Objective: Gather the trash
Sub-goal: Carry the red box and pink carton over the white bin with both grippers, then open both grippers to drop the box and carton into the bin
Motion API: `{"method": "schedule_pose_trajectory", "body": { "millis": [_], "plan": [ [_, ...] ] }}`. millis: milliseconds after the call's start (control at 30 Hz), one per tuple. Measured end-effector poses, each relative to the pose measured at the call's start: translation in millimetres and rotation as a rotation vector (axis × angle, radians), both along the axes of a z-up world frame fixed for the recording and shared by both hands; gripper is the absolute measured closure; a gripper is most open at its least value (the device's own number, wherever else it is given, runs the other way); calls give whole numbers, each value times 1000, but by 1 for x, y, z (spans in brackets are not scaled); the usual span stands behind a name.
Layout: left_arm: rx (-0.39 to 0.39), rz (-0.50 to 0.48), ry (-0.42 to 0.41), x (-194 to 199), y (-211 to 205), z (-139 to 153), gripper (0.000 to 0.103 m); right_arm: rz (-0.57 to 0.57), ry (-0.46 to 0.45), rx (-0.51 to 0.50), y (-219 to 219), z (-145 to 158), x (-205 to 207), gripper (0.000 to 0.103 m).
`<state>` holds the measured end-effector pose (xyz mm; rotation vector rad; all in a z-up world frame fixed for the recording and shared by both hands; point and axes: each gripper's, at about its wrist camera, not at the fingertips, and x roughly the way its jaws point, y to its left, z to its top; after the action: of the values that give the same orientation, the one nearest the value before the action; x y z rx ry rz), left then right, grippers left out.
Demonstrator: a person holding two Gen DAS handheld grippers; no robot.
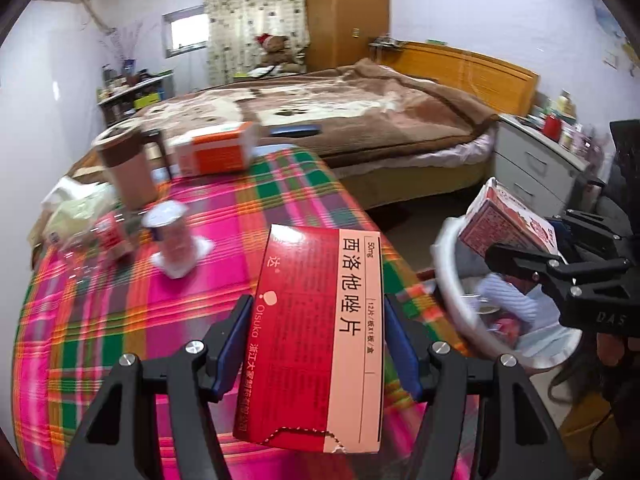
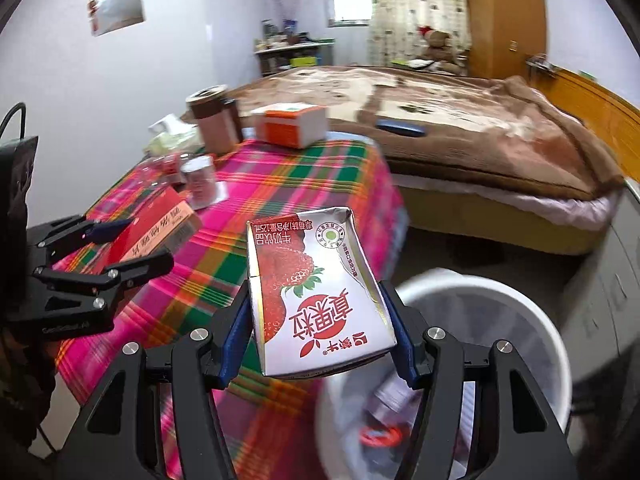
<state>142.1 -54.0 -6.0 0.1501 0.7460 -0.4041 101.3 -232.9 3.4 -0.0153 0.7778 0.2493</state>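
Over the plaid tablecloth [image 1: 120, 320], two grippers are each pinching one piece of trash. Left gripper [image 1: 316, 344] is clamping a red medicine box [image 1: 316, 332] printed "Otsuka", "50mg". Right gripper [image 2: 320, 332] is clamping a strawberry milk carton [image 2: 320, 300], label upside down, "125mL". One white trash bin [image 2: 520, 312] is sitting just beside the table; only the right wrist view is showing its liner and contents clearly. Remaining on the table: one brown mug [image 1: 128, 168], one orange-white box [image 1: 216, 152], one yogurt cup [image 1: 172, 240].
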Motion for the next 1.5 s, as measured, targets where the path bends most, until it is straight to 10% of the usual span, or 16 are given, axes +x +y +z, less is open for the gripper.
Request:
{"method": "schedule_pose_trajectory", "body": {
  "millis": [733, 1500],
  "plan": [
    [-4, -278, 80, -18, -156, -22, 38, -330, 165, -43, -120, -47, -18, 42],
    [-41, -246, 80, -20, -146, -20, 27, -364, 137, 69, -135, -46, -21, 41]
  ]
}}
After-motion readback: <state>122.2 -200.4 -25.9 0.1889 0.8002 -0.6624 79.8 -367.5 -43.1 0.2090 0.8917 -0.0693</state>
